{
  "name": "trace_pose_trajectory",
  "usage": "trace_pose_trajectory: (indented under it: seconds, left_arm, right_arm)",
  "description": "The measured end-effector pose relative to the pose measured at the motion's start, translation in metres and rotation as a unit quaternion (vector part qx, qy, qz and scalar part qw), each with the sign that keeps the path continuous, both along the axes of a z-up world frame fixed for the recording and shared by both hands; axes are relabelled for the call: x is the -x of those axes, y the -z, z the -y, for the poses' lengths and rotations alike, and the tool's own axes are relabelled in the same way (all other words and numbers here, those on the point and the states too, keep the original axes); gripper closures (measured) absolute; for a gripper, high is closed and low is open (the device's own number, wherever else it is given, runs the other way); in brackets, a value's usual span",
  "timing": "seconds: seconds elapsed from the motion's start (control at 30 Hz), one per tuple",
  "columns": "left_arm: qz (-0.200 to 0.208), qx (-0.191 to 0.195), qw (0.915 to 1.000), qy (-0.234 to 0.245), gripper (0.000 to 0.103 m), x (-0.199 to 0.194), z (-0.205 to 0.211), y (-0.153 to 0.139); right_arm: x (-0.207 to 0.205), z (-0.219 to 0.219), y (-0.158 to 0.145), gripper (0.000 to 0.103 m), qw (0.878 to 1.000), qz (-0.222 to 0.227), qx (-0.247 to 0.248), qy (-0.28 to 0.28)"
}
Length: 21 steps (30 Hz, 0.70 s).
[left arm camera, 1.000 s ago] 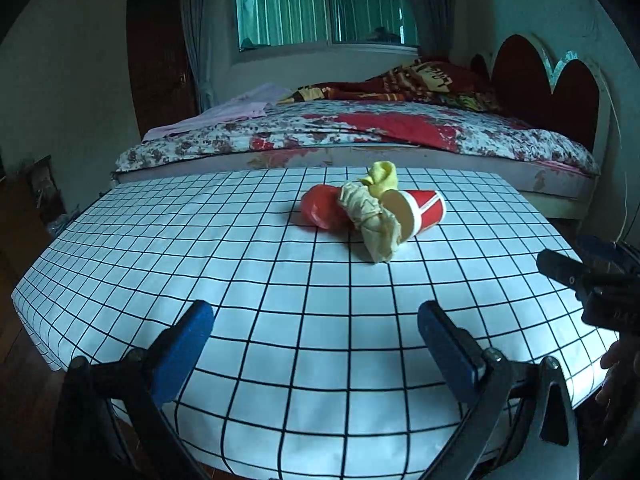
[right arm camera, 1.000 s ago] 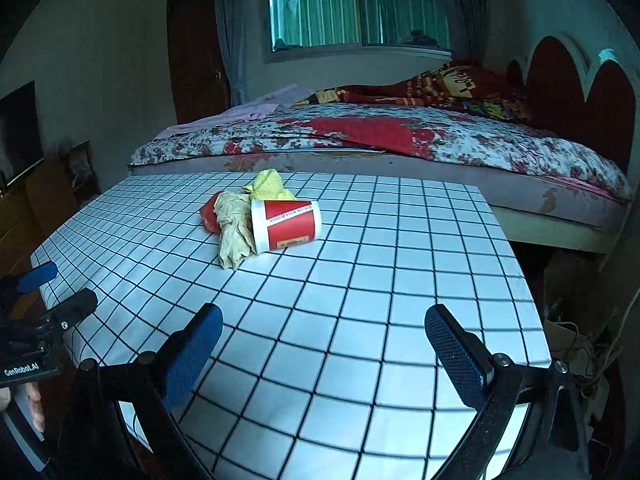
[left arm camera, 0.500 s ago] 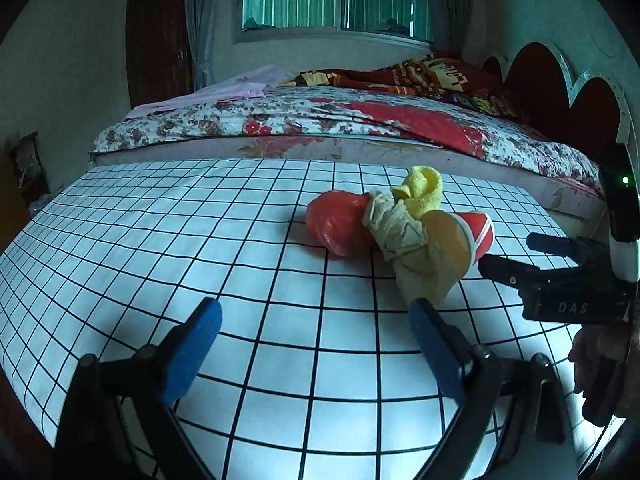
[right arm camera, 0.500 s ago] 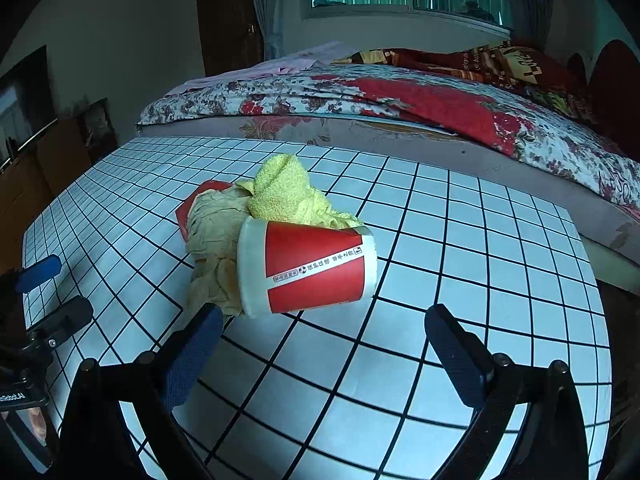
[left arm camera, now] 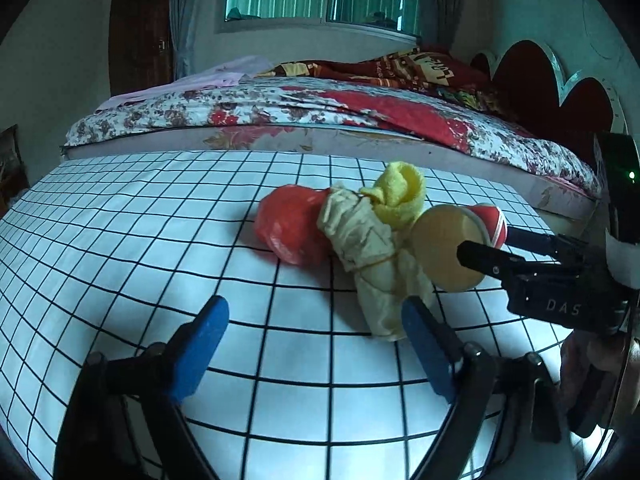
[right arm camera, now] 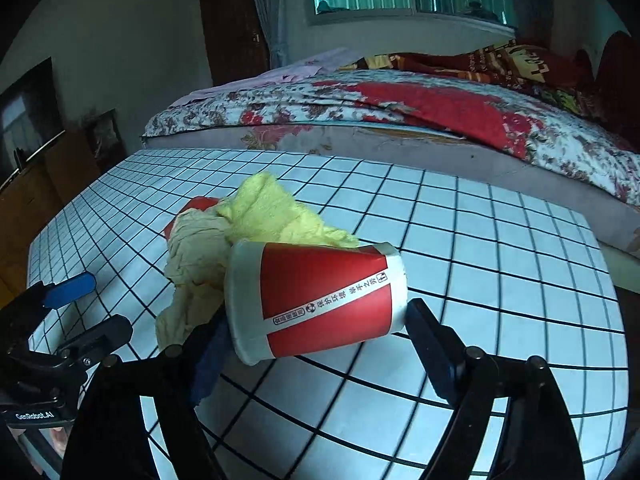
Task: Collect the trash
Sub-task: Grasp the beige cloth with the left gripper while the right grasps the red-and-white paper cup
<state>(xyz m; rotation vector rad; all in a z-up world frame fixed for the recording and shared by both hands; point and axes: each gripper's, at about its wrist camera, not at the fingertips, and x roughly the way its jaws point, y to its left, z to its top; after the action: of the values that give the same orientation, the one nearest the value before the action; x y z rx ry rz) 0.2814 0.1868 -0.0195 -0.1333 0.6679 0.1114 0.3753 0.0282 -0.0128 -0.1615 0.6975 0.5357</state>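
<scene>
Right wrist view: our right gripper (right arm camera: 310, 344) brackets a red paper cup (right arm camera: 320, 300) lying on its side on the gridded table (right arm camera: 500, 248). Its jaws have just been narrowing, grip uncertain. Crumpled beige paper (left arm camera: 364, 240) rests alongside. Our left gripper (left arm camera: 312, 340) gapes, having narrowed slightly, empty.

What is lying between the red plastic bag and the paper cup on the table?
In the left wrist view, crumpled beige paper and a yellow cloth lie between the red bag and the cup.
</scene>
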Motion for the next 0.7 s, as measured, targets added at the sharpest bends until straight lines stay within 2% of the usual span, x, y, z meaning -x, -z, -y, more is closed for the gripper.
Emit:
trace_pose_trajectory:
  seconds: [0.17, 0.23, 0.3, 0.33, 0.37, 0.4, 0.47, 0.6, 0.7]
  left_arm:
    - [-0.007, 0.020, 0.9996, 0.016, 0.022, -0.026, 0.016, 0.000]
    - [-0.025, 0.015, 0.9994, 0.016, 0.026, -0.040, 0.020, 0.004]
    - [-0.043, 0.031, 0.9984, 0.021, 0.037, -0.050, 0.020, 0.009]
    - [-0.050, 0.038, 0.9978, 0.020, 0.039, -0.055, 0.018, 0.011]
    - [-0.058, 0.049, 0.9969, 0.020, 0.044, -0.058, 0.016, 0.015]
    - [-0.066, 0.059, 0.9958, 0.023, 0.061, -0.059, 0.013, 0.018]
    - [-0.064, 0.070, 0.9951, 0.027, 0.080, -0.052, 0.009, 0.019]
    - [-0.036, 0.070, 0.9953, 0.055, 0.082, -0.026, 0.016, 0.010]
    - [-0.030, 0.048, 0.9945, 0.088, 0.083, -0.017, 0.034, 0.000]
  right_arm:
    - [-0.010, 0.025, -0.003, 0.019, 0.999, -0.005, 0.002, 0.043]
    - [-0.012, 0.030, -0.002, 0.019, 0.999, -0.008, 0.006, 0.046]
    - [-0.013, 0.033, -0.001, 0.019, 0.999, -0.012, 0.008, 0.044]
    - [-0.013, 0.033, -0.001, 0.019, 0.999, -0.012, 0.010, 0.043]
    - [-0.012, 0.034, 0.000, 0.019, 0.999, -0.013, 0.011, 0.042]
    - [-0.009, 0.034, 0.000, 0.019, 0.999, -0.013, 0.012, 0.041]
    - [-0.002, 0.037, -0.001, 0.019, 0.999, -0.005, 0.015, 0.040]
    - [0.015, 0.042, -0.003, 0.019, 0.999, 0.007, 0.020, 0.038]
    - [0.030, 0.049, -0.005, 0.019, 0.999, 0.011, 0.022, 0.040]
